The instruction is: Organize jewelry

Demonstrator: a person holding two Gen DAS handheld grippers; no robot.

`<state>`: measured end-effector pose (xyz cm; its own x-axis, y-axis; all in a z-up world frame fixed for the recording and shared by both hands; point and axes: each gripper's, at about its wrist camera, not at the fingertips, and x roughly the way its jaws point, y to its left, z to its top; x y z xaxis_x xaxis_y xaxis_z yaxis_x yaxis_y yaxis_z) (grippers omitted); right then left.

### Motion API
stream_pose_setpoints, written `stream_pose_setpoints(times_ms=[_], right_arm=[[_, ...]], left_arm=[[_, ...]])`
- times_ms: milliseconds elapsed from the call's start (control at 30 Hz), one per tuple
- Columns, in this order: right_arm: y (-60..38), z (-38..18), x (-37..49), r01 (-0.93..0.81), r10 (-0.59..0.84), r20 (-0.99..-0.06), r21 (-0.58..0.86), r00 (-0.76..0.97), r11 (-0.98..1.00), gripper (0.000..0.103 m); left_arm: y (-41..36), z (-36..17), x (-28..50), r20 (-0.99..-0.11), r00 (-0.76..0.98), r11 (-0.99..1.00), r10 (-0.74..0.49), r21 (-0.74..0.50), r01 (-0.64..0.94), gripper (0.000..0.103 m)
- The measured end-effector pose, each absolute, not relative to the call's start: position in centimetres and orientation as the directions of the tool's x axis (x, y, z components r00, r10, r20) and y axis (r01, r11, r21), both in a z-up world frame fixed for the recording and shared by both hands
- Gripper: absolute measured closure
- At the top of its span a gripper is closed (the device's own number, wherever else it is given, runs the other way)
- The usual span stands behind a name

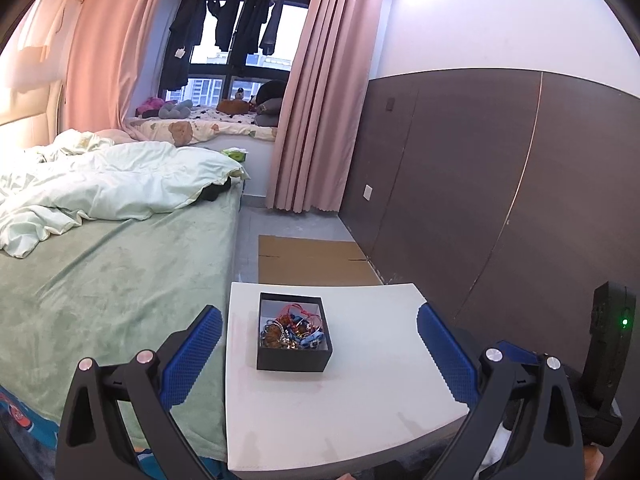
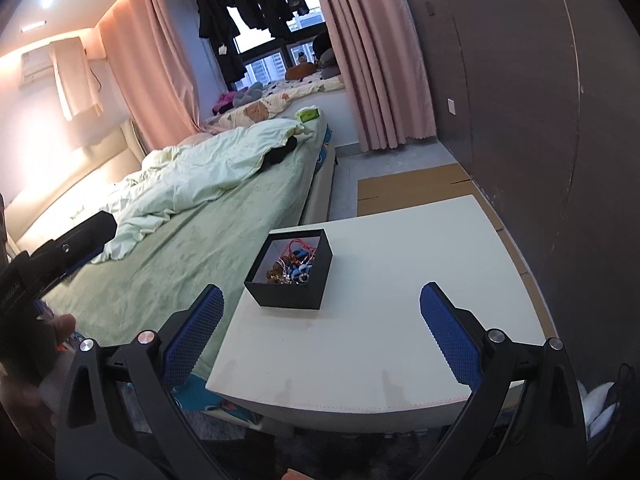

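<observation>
Jewelry (image 1: 290, 330), colourful tangle, black box (image 1: 294, 354)

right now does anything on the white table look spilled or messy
Nothing has spilled. The jewelry lies as a tangled heap of beads and red cord inside the open black square box, which stands upright on the white table. Both hand-held grippers are open and empty.

The desk (image 1: 360, 412) surface is bare on all sides of the black box (image 1: 294, 356), the sole obstruction on it, set toward the far left part. The box is open-topped, so access from above is unobstructed. The bed (image 1: 100, 280) borders the desk's left edge; the dark wall panel (image 1: 500, 200) stands near its right.
</observation>
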<state>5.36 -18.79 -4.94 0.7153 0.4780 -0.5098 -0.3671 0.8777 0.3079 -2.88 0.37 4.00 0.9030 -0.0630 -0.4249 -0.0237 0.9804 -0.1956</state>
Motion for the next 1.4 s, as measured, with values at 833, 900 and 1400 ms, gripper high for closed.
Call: stream_pose_setpoints(times_ms=[833, 900, 1400], right_arm=[[-19.4, -5.6, 5.7, -0.329, 0.458, -0.527, 0.324, 0.716, 0.887, 0.005], [-19.4, -5.6, 5.7, -0.331, 0.46, -0.526, 0.325, 0.715, 0.886, 0.005], [-19.2, -5.6, 5.6, -0.324, 0.456, -0.532, 0.327, 0.713, 0.888, 0.005]], left_arm=[[0.2, 3.6, -2.5, -0.45, 0.892, 0.986, -0.041, -0.165, -0.038, 0.008], [0.3, 3.5, -2.5, -0.45, 0.892, 0.985, -0.039, -0.168, -0.041, 0.008], [1.2, 2.9, -2.7, -0.459, 0.887, 0.98, -0.053, -0.194, -0.042, 0.008]])
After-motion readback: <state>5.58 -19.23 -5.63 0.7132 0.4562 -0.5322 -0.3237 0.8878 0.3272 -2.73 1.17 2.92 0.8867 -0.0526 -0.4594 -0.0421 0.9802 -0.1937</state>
